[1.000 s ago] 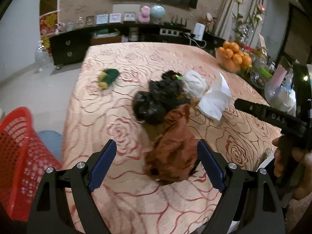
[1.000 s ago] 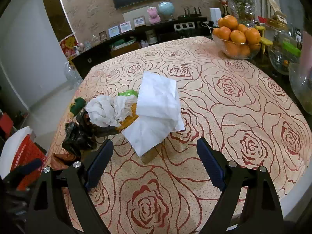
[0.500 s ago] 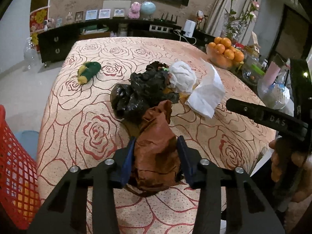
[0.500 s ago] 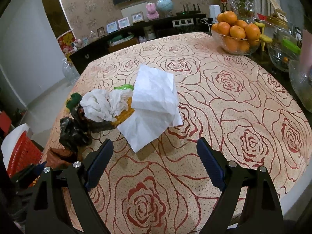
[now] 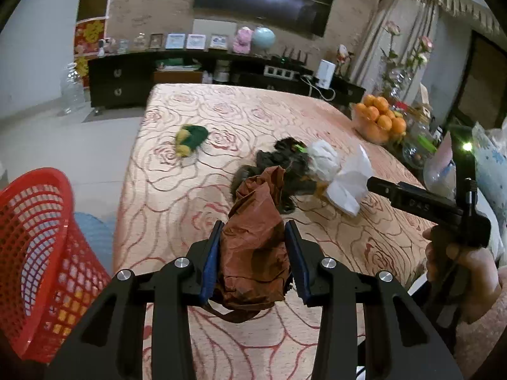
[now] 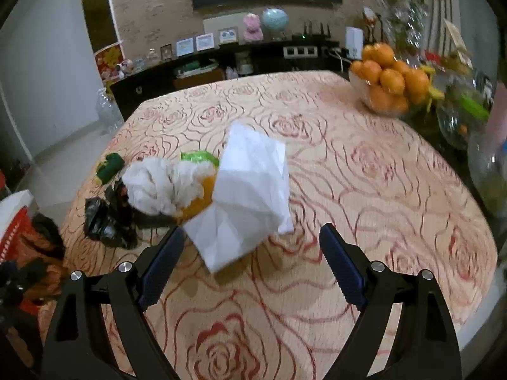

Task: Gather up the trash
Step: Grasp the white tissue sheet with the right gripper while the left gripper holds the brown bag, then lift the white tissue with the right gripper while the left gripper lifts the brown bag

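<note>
My left gripper (image 5: 255, 259) is shut on a crumpled brown plastic bag (image 5: 256, 237) and holds it lifted above the table's near edge. A red mesh basket (image 5: 38, 253) stands on the floor at the left. On the table lie black bags (image 5: 279, 164), a white crumpled bag (image 6: 158, 186) and a white paper sheet (image 6: 250, 196). A green and yellow wrapper (image 5: 190, 137) lies further left. My right gripper (image 6: 250, 269) is open and empty, just in front of the white paper sheet.
A rose-patterned cloth covers the table (image 6: 364, 190). A bowl of oranges (image 6: 386, 82) and glass jars (image 6: 459, 120) stand at the right edge. A dark sideboard (image 5: 126, 79) runs along the back wall.
My left gripper closed on the brown bag and lifted it off the table toward the near edge. My right gripper moved slightly closer to the white paper and stayed open.
</note>
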The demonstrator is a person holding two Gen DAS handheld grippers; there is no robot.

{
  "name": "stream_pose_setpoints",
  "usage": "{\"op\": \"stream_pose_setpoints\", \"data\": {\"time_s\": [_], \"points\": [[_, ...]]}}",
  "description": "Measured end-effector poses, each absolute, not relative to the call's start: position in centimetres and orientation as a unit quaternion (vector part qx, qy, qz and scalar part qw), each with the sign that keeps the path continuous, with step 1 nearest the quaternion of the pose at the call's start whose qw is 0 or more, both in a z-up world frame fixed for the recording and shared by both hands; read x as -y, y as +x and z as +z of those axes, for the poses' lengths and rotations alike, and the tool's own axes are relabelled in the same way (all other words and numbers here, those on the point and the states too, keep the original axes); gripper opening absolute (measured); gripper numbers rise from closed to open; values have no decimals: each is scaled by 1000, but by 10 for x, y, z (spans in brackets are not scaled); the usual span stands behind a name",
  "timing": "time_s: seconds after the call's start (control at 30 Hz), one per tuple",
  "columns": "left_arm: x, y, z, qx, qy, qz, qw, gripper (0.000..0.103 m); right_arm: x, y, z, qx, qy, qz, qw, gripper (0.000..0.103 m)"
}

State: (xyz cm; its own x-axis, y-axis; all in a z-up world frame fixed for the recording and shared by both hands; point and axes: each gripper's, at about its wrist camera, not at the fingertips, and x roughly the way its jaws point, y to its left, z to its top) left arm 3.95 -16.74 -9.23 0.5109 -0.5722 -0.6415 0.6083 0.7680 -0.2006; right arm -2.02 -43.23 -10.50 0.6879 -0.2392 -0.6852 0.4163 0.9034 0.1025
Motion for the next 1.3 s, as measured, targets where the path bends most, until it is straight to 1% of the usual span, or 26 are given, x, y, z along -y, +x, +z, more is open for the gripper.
{"op": "stream_pose_setpoints", "data": {"time_s": [0.27, 0.43, 0.5, 0.53, 0.6, 0.63, 0.7, 0.77, 0.9, 1.13, 1.3], "points": [[157, 43, -91, -361, 21, -329, 873, 37, 445, 12, -110, -367, 88, -193, 906, 84], [157, 45, -94, -364, 24, -324, 873, 37, 458, 25, -122, -380, 98, -200, 898, 84], [157, 44, -95, -364, 27, -323, 873, 37, 462, 28, -125, -389, 120, -184, 895, 71], [157, 44, -95, -364, 27, -323, 873, 37, 461, 29, -127, -396, 123, -174, 893, 68], [157, 45, -95, -365, 27, -322, 873, 37, 456, 31, -128, -402, 112, -163, 894, 53], [157, 45, -95, -365, 27, -322, 873, 37, 453, 31, -128, -405, 108, -160, 894, 49], [157, 45, -95, -365, 26, -322, 873, 37, 449, 30, -129, -409, 103, -154, 894, 35], [158, 45, -94, -363, 26, -322, 874, 37, 447, 29, -131, -412, 106, -146, 893, 27], [155, 46, -94, -364, 24, -318, 875, 37, 441, 20, -129, -408, 113, -130, 896, 21], [153, 45, -93, -362, 22, -315, 877, 37, 417, -2, -123, -401, 118, -88, 904, 19], [151, 46, -92, -363, 20, -313, 878, 37, 404, -21, -120, -394, 149, -49, 906, 17]]}}
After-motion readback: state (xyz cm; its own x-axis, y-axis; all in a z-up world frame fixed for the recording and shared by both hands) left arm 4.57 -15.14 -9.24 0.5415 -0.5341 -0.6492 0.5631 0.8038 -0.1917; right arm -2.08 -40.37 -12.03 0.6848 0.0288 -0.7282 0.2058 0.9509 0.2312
